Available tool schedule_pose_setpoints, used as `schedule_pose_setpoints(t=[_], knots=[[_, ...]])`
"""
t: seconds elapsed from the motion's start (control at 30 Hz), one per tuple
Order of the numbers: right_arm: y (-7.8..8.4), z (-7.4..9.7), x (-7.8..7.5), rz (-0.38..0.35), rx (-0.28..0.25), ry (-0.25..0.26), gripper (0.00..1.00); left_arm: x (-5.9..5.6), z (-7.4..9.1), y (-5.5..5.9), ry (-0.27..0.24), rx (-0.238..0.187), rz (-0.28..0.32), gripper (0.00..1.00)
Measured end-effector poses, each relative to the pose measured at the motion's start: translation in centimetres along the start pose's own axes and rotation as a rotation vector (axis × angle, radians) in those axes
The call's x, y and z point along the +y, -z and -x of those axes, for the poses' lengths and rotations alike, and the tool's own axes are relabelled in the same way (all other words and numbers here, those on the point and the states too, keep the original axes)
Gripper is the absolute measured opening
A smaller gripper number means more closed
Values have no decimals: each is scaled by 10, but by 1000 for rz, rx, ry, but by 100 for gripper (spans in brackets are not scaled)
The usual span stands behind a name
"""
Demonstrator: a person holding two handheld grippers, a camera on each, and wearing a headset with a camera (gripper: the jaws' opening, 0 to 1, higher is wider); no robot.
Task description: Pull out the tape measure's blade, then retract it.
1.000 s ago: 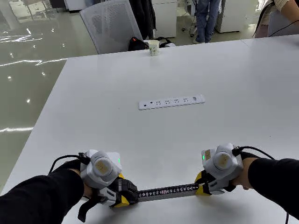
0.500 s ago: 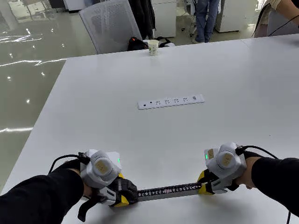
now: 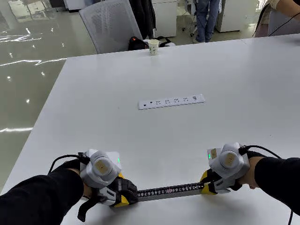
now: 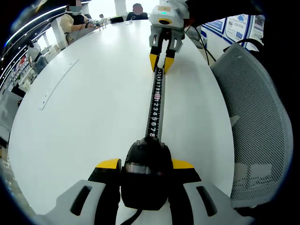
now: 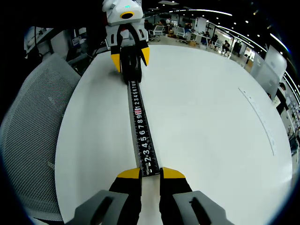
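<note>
At the near edge of the table (image 3: 154, 140) the left gripper (image 3: 121, 192) clamps the tape measure (image 4: 145, 176) and the right gripper (image 5: 150, 172) pinches the end of the blade (image 5: 140, 126); if that thin pinch loosens, the blade may whip back uncontrolled.

lighting: bright, even, from ceiling lights (image 5: 220, 11). glare: white streaks on glossy floor (image 3: 28, 56), far left; mild sheen on table (image 3: 154, 79). shadows: faint, soft. focus: numerals on tape blade (image 5: 140, 126) crisp; gripper views bent at edges, far background soft.
</note>
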State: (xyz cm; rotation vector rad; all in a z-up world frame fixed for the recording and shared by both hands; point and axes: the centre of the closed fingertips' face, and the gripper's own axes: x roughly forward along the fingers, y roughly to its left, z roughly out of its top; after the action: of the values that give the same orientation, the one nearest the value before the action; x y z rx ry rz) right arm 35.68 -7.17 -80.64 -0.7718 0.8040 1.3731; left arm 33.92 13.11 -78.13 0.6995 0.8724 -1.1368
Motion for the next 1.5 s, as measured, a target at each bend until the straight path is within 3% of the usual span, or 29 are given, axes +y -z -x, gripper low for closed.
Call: schedule_pose_setpoints(t=[1.5], knots=[[23,11,-4,-27,16,14,11,-1,2,3,-5,-3,-2,34]])
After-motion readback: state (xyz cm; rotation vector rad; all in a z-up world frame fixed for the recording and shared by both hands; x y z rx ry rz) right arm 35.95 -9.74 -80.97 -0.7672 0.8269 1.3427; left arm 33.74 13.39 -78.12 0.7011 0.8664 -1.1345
